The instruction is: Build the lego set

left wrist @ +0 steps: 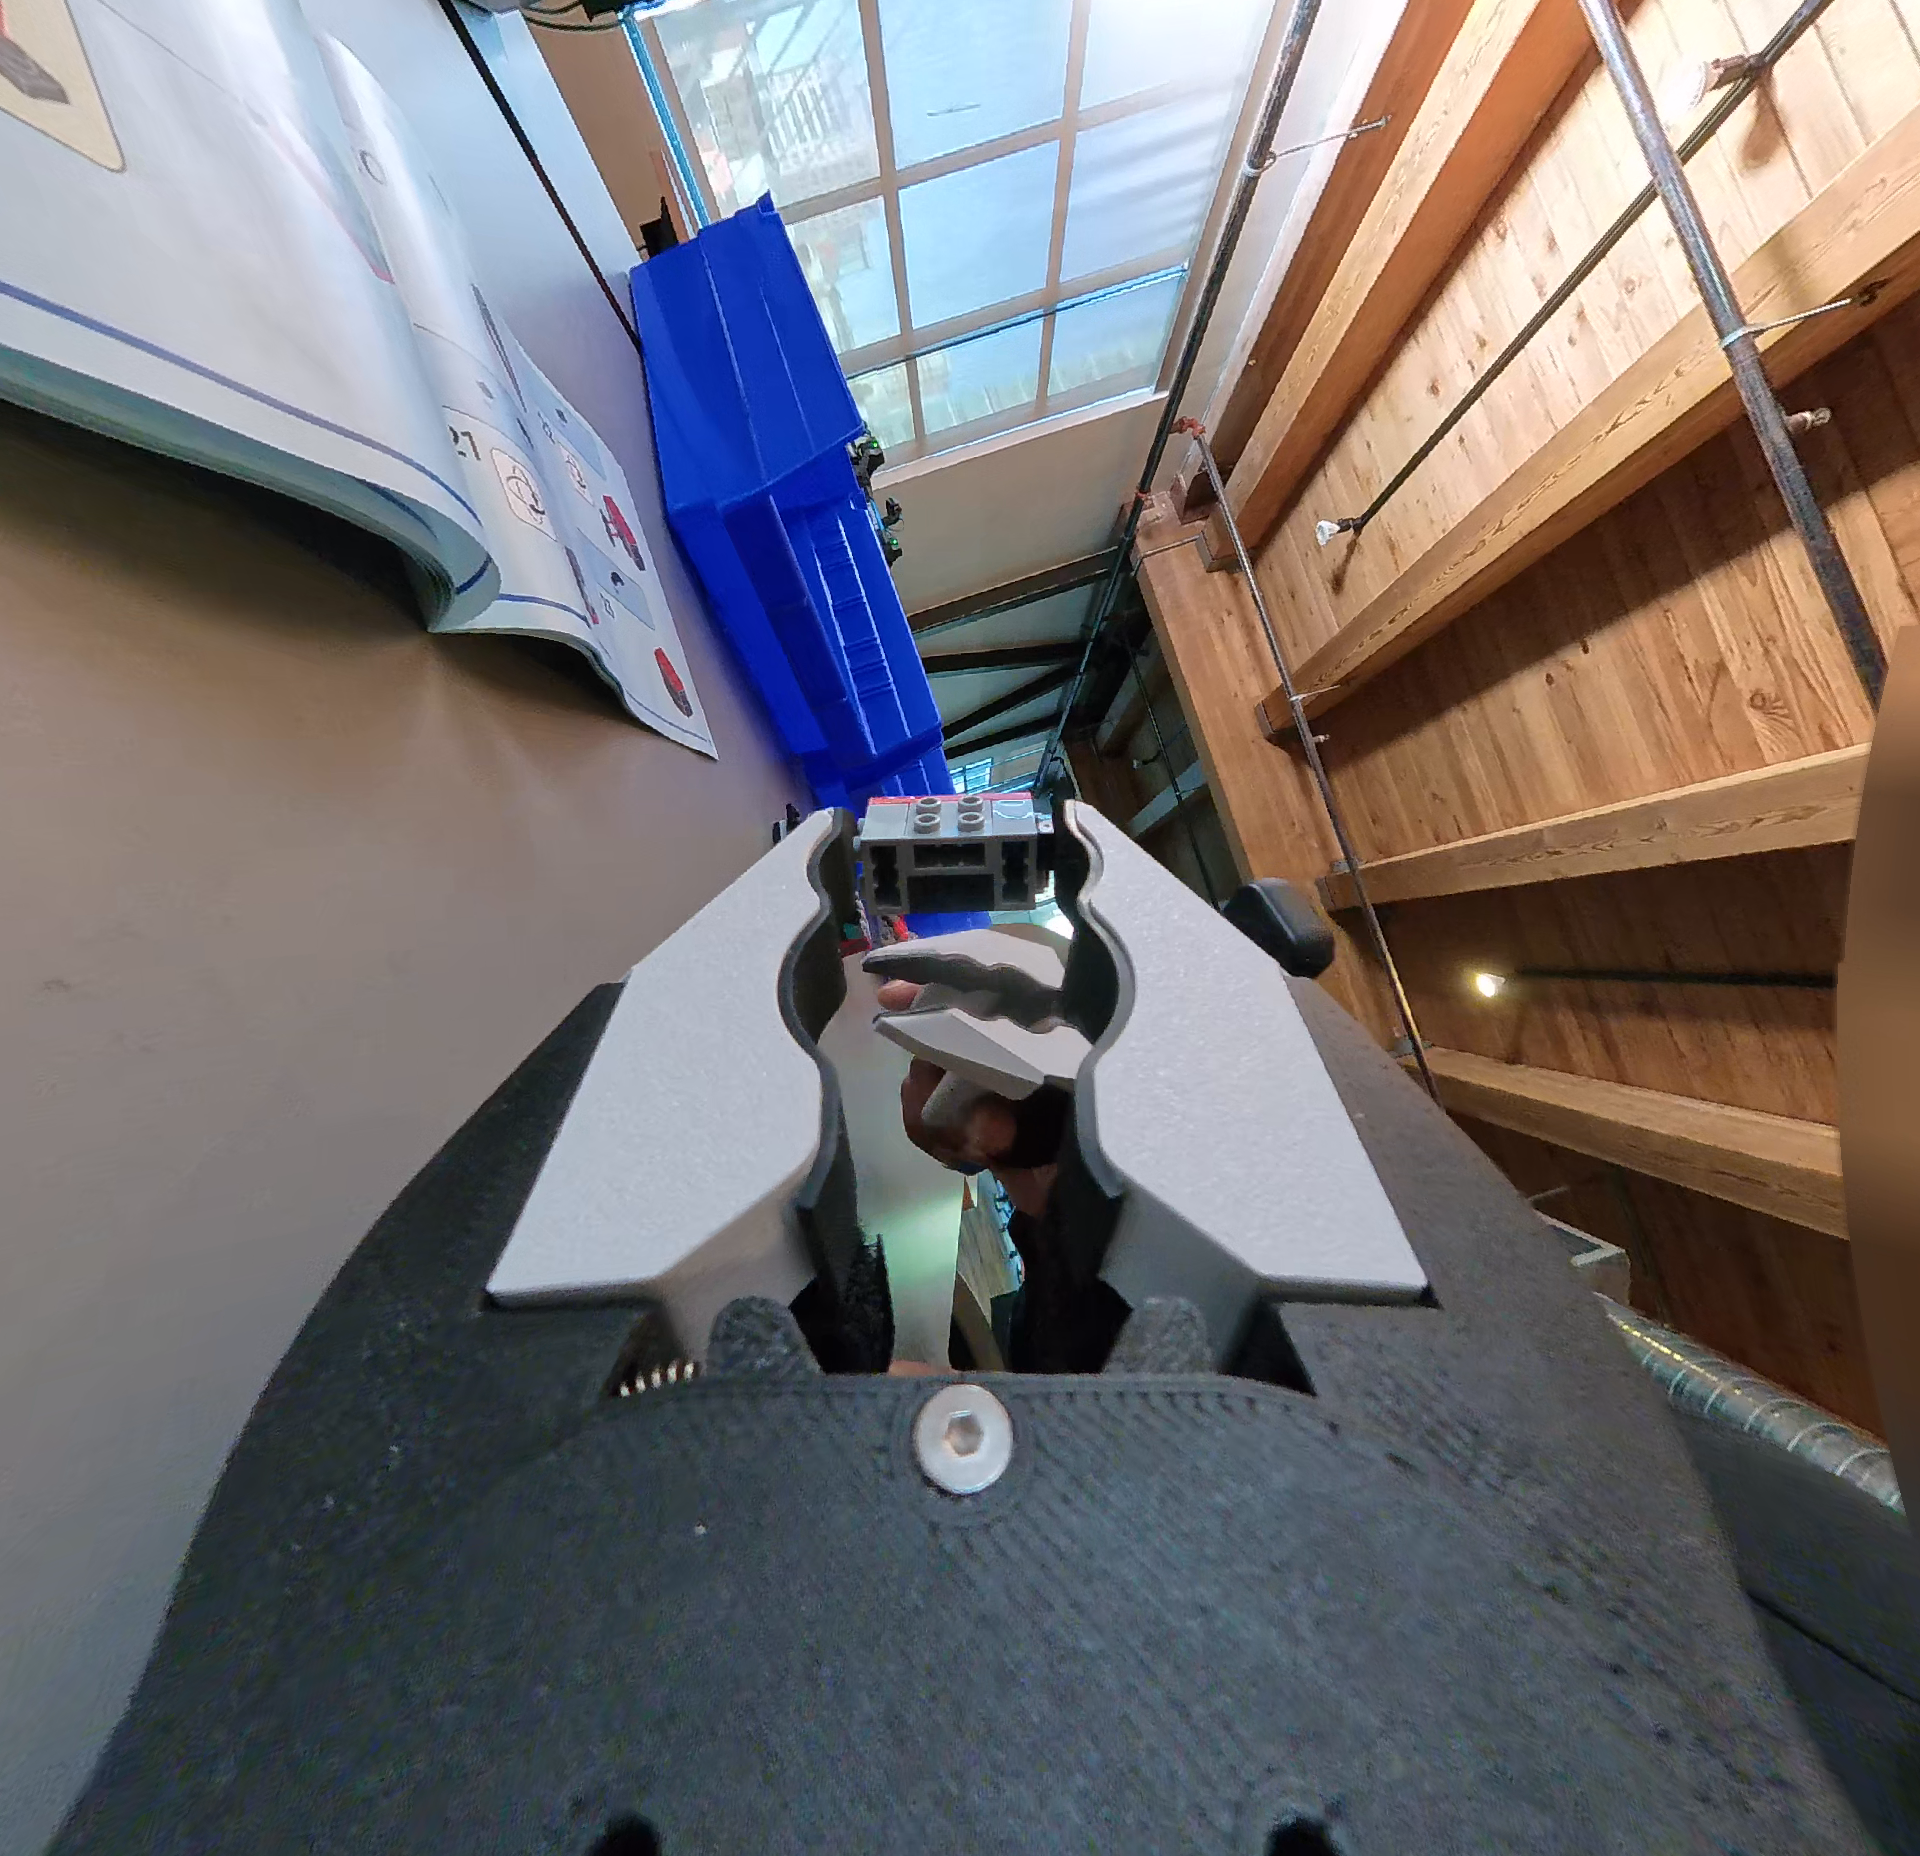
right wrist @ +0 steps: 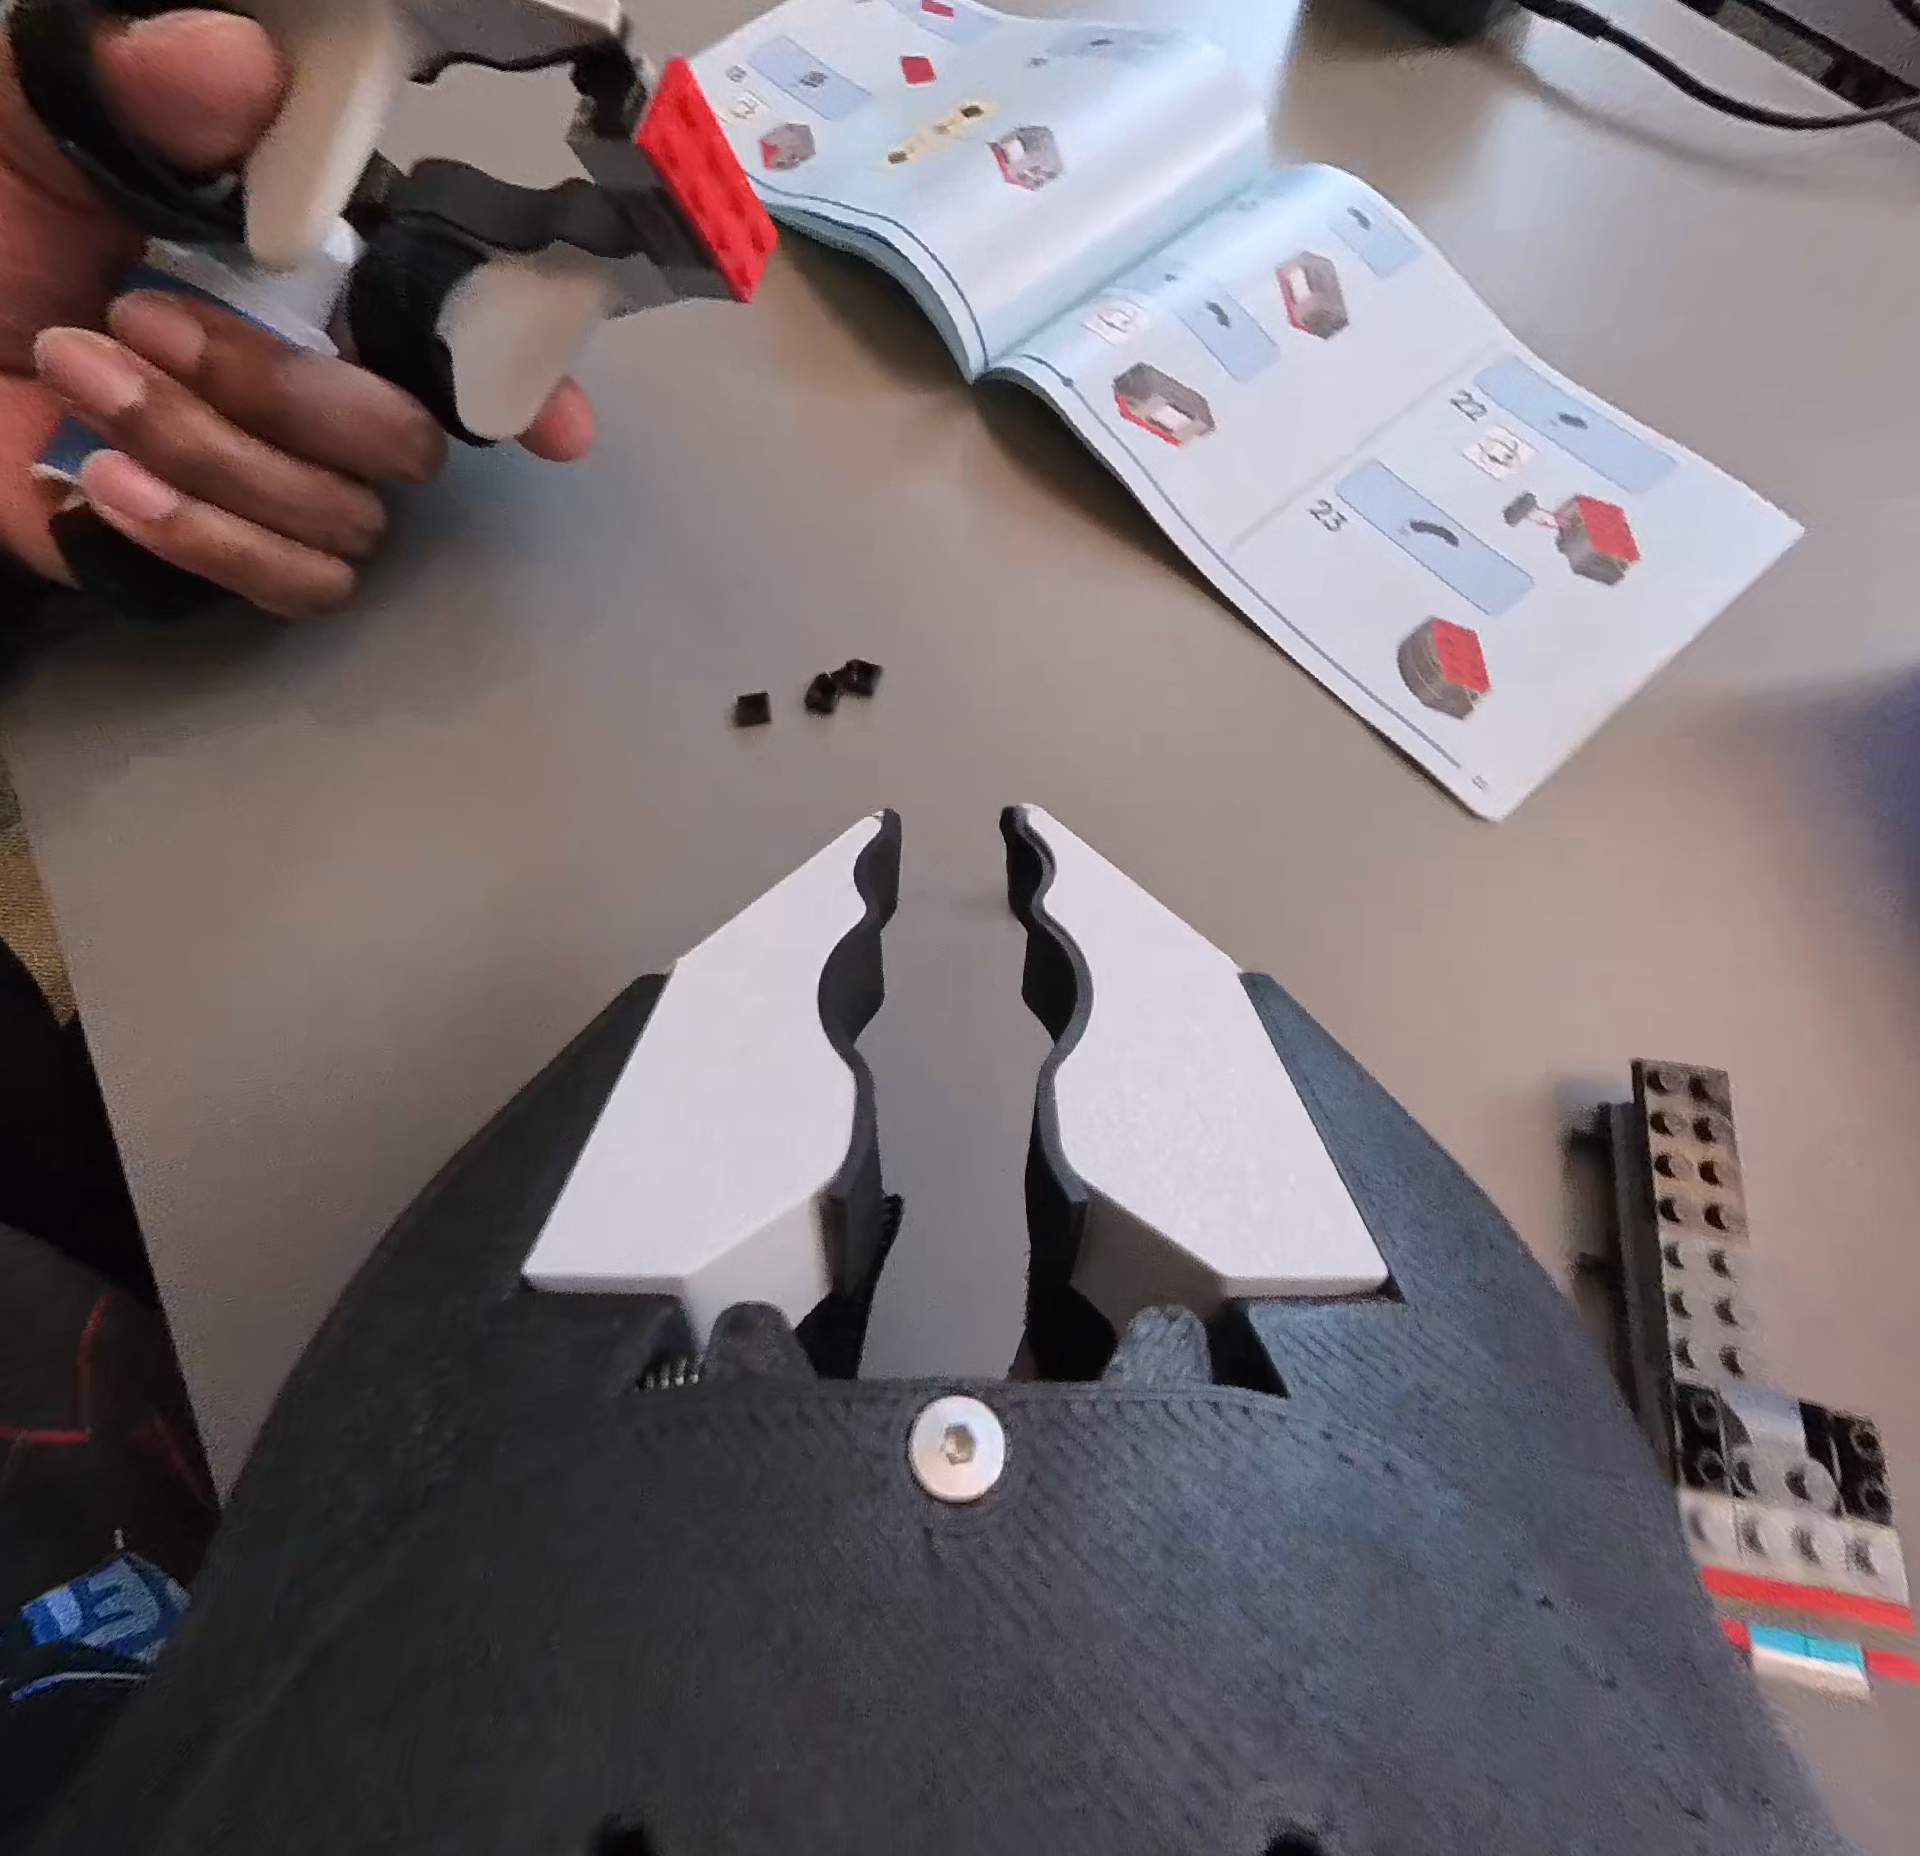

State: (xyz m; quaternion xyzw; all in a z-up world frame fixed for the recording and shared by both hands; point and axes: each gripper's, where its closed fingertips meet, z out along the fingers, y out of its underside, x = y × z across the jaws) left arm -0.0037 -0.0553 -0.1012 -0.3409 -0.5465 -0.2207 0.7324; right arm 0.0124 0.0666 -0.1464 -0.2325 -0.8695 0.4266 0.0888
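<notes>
The tabletop (right wrist: 623, 580) carries everything you need, so read it from the biggest item down. The open instruction booklet (right wrist: 1195, 279) lies at the far side, its pages showing a red-topped block getting small dark curved parts. At your right edge lies a long partly built assembly (right wrist: 1704, 1287), grey and black studded plates ending in red and light-blue strips, untouched for now.

Your left gripper (left wrist: 948, 861) is lifted off the tabletop and turned on its side, clamped on the small sub-build (right wrist: 681, 196): a grey block with a red plate on one face. In the left wrist view its grey underside and a few studs face the camera; in the right wrist view the red plate points toward the booklet. The grip looks secure, held near the jaw tips.

Your right gripper (right wrist: 948, 850) holds nothing. Its jaws stand a little apart, a narrow gap between the tips, hovering low over the tabletop.

Just beyond those tips lie three small black pieces (right wrist: 810, 689), two touching and one just beside them.

You appear to be at the step of adding those black pieces to the held sub-build. Next, I'd judge, you need to move forward, pinch one black piece alone, and keep the left gripper steady with a free face toward it. They are tiny, so expect slipping.
</notes>
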